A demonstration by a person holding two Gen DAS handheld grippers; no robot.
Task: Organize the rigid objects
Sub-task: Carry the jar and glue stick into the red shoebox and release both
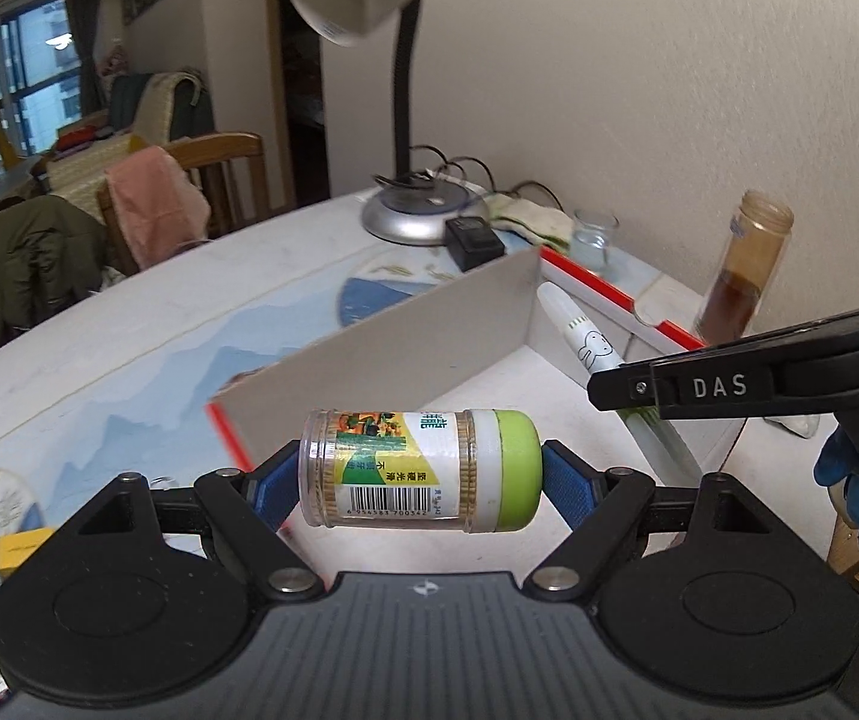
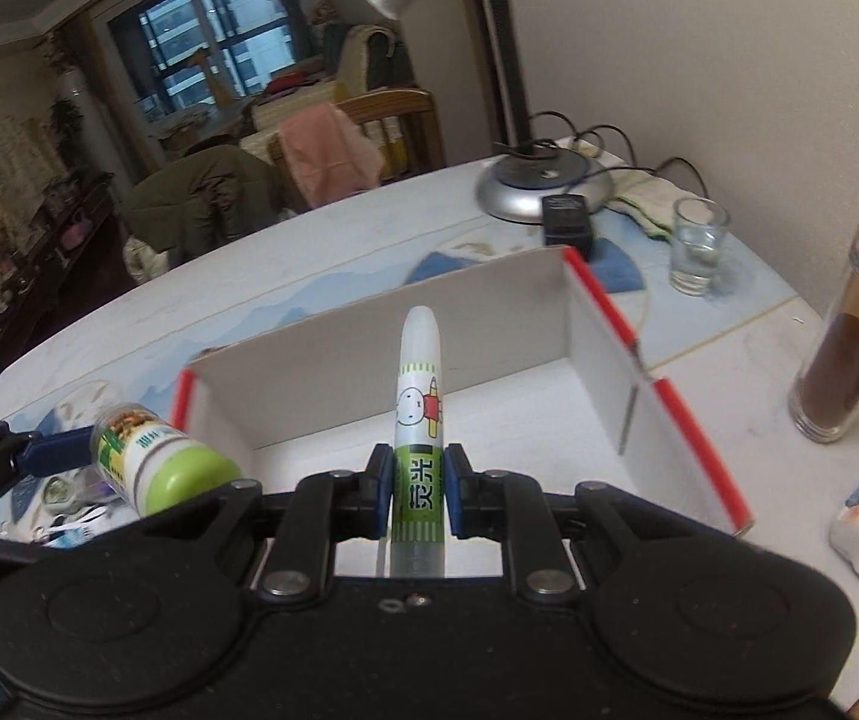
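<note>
Toothpick jar [image 1: 420, 468] is held lying on its side between the blue pads [image 1: 570, 489] of the left gripper [image 1: 423, 480], clamped end to end, with the green cap toward the gripper's right finger. Toothpicks are seen packed inside its clear wall. The jar is held above the near left corner of the open cardboard box [image 2: 555, 294], as shown in the right wrist view [image 2: 153, 459].

Highlighter pen [image 2: 420, 414] is gripped around its green label by the right gripper [image 2: 419, 495], whose fingers are closed tightly on the barrel. The white capped end is pointed forward over the box interior, toward the far wall. In the left wrist view the same pen [image 1: 585, 342] is seen over the right part of the box, held by the right gripper [image 1: 627, 393].

The box is edged with red tape, and no object is seen resting on the visible part of its white floor.

To the right of the box a tall clear bottle [image 2: 849, 342] is stood upright and is partly filled with dark brown contents. Beyond the far right corner of the box a small glass [image 2: 696, 246] is stood; whether liquid is in it cannot be told. Behind the box a lamp base [image 2: 543, 186] and a black adapter [image 2: 567, 222] are placed on the table [image 2: 249, 294].
</note>
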